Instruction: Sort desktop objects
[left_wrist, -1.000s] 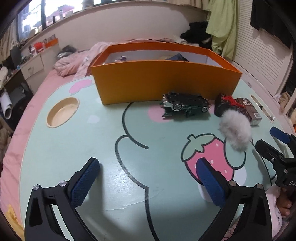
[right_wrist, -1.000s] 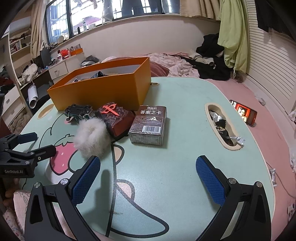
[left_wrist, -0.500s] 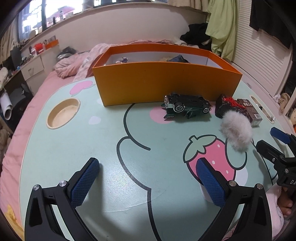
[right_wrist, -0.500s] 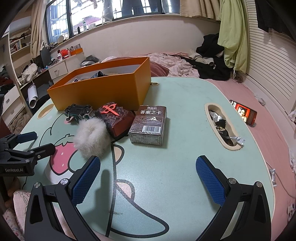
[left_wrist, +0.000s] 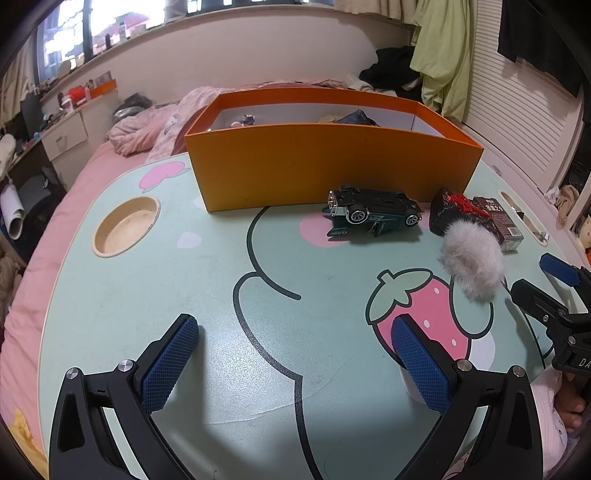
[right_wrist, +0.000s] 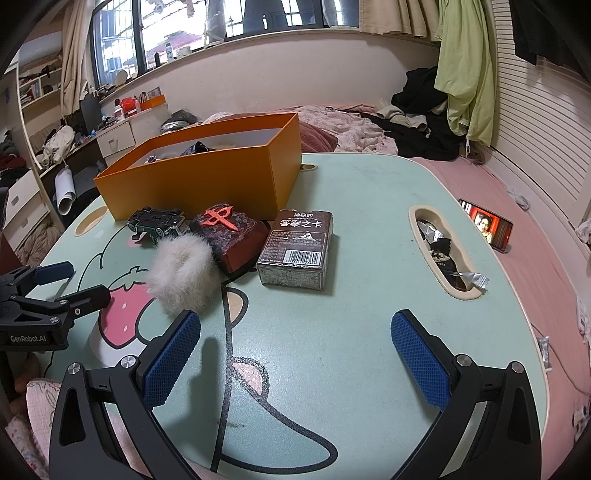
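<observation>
Both hand-held grippers, left and right, hover released. The pompom lies at eleven o'clock on the surface; probably light, soft, best pinched mid-body.

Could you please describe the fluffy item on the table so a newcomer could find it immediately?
Start at the orange box; a row of small items lies before it. The white furry ring sits nearest the viewer, against the dark red box. It alone is soft and pale.
</observation>
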